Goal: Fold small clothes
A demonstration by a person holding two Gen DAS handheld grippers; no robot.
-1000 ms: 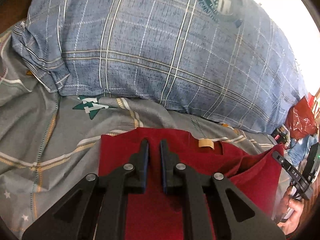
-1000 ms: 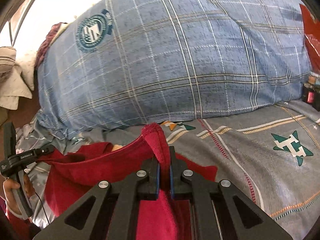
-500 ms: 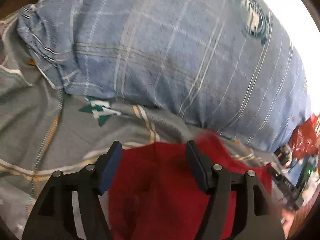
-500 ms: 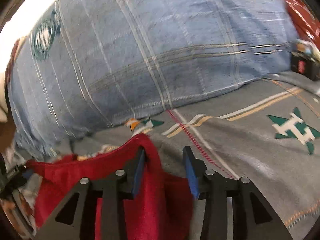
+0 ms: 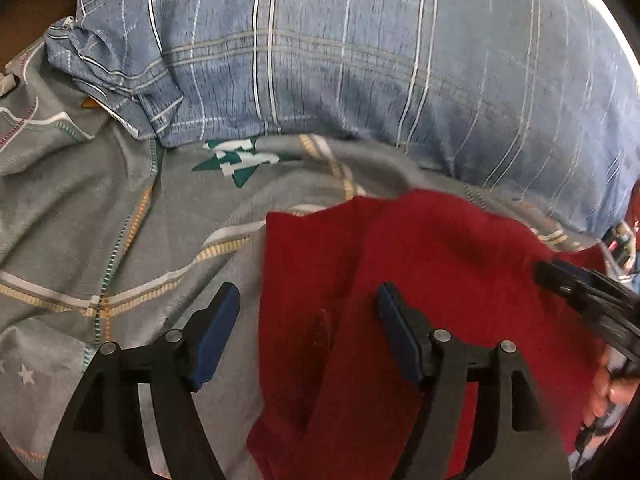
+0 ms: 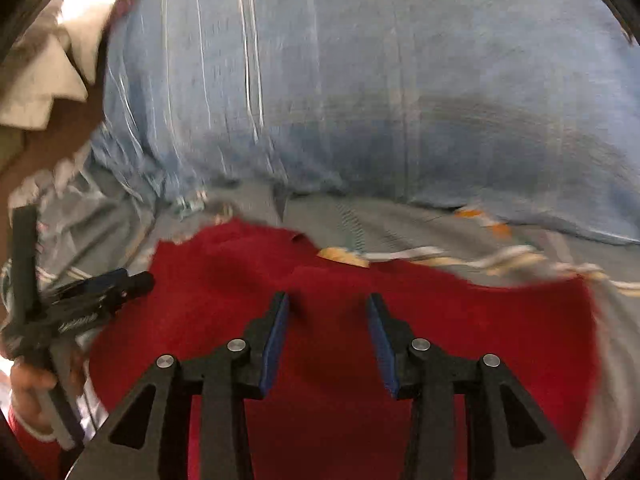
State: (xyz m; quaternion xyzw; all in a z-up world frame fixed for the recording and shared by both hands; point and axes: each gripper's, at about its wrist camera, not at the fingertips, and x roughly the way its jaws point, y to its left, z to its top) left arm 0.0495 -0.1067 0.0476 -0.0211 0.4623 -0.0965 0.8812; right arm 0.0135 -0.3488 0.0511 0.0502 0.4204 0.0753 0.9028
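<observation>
- The red garment (image 5: 420,280) lies flat on the grey patterned bedsheet (image 5: 120,240) and fills the lower centre and lower right of the left wrist view.
- The left gripper (image 5: 308,300) hangs over the garment's left edge with its jaws well apart, having just opened further. Red cloth shows between the blue pads (image 5: 394,328), but neither pad presses on it.
- In the right wrist view the same garment (image 6: 480,340) spreads across the lower half of the frame, and the picture is blurred.
- The right gripper (image 6: 328,308) stands over the middle of the cloth, jaws partly apart after opening within the last second. Nothing is clamped between them.
- A small tan label (image 6: 344,257) sits at the garment's upper edge, just above centre in the right wrist view.
- A blue checked pillow (image 5: 360,60) fills the upper part of both views, lying on the sheet beyond the garment.
- A green star print (image 5: 240,158) marks the sheet at centre left, just below the pillow.
- A hand (image 6: 28,384) grips the other tool's handle at the lower left of the right wrist view.
</observation>
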